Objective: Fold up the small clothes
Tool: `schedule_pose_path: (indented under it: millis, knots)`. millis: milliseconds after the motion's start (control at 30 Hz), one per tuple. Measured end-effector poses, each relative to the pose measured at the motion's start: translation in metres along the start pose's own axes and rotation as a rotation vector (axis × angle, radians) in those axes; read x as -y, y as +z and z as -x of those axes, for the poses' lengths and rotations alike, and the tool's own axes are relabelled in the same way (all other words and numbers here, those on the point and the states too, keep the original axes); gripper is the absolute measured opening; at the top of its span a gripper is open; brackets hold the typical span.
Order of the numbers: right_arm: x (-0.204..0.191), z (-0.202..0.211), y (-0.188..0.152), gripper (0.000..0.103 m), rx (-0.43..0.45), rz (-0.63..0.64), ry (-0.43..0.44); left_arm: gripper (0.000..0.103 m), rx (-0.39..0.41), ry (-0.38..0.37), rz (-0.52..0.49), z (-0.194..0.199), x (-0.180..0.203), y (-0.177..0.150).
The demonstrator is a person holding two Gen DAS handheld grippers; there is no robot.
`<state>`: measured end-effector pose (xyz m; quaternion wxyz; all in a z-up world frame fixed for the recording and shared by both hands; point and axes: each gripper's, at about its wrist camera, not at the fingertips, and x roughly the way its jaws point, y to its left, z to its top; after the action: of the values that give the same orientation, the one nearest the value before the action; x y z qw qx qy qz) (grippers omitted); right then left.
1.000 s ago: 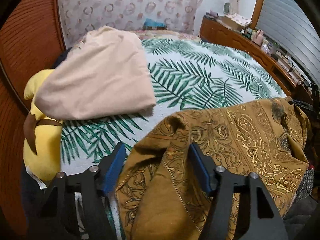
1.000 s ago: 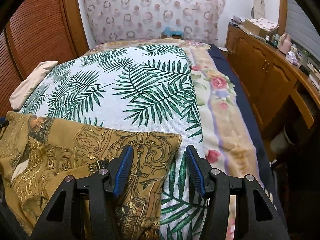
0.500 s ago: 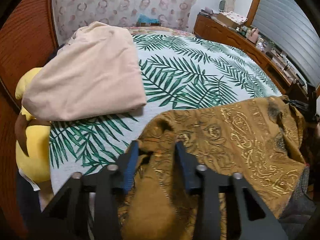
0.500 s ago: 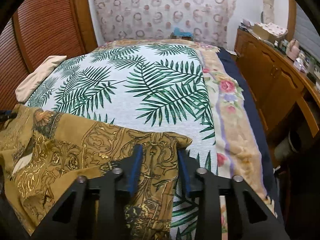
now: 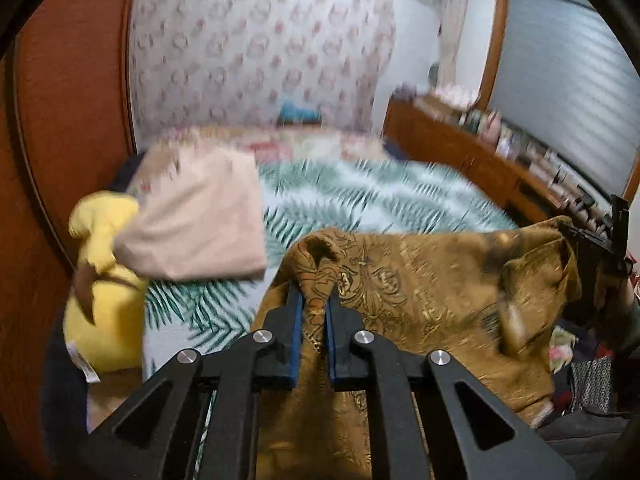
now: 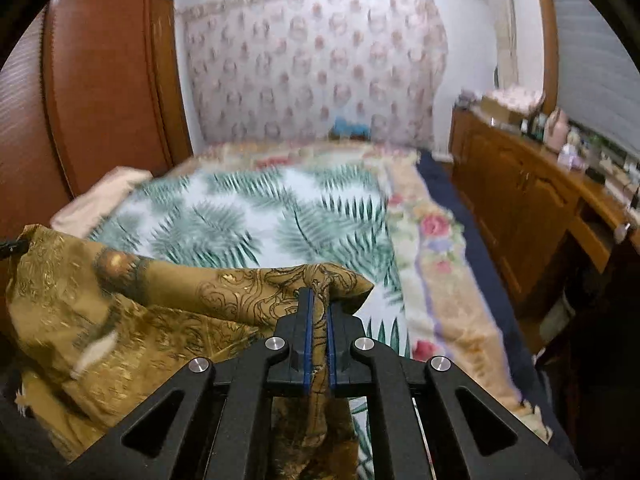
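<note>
- Two grippers, yours, each pinch one top corner of the same brown and gold cloth (image 5: 420, 292).
- Your left gripper (image 5: 313, 300) has just been closing. Its blue pads (image 5: 296, 332) now squeeze a bunched corner of the cloth, with almost no gap left.
- Your right gripper (image 6: 317, 296) has just been closing too. Its pads (image 6: 307, 336) are nearly together, with a thin fold of cloth between them.
- In the left view the cloth hangs from the middle out to 3 o'clock and down to 6 o'clock, where it drops out of sight. It is over the near end of the bed (image 6: 248, 216) with the green leaf cover.
- In the right view the cloth runs from the middle out to 9 o'clock.
- At 9 o'clock in the left view lie a folded pink cloth (image 5: 200, 220) and a yellow soft toy (image 5: 104, 292). They are apart from your cloth.
- I think the cloth is light, thin and very floppy. It sags between your two grippers and will not hold a shape by itself.
- It looks a bit smooth, so a tiny pinch may slip. Hold it by the corners and along the hem, where the cloth is doubled.
- Keep the top edge pulled flat, or the middle will droop and wrinkle.
</note>
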<state>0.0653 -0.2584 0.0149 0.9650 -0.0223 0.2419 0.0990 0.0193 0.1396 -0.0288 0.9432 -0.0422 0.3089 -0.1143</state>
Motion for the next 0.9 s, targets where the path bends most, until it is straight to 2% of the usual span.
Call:
schedule_pose_path:
  millis: [267,433,633,767,900]
  knots:
    - [-0.014,0.101,0.016,0.005,0.192,0.02,0.019,0.01,0.212,-0.008,-0.017,0.084,0.02,0.02]
    - [-0.019,0.154,0.037,0.005,0.283,0.081,0.002,0.01,0.287,-0.006,-0.012,0.106,0.018,0.038]
    - [-0.027,0.207,0.076,0.005,0.413,0.157,-0.007,0.01,0.391,-0.002,-0.054,0.131,0.025,0.076]
    - [-0.03,0.204,0.119,0.005,0.452,0.2,-0.026,0.01,0.4,0.039,-0.107,0.112,0.025,0.127]
    - [-0.03,0.142,0.176,0.005,0.39,0.239,-0.1,0.01,0.364,0.119,-0.141,0.058,0.012,0.184]
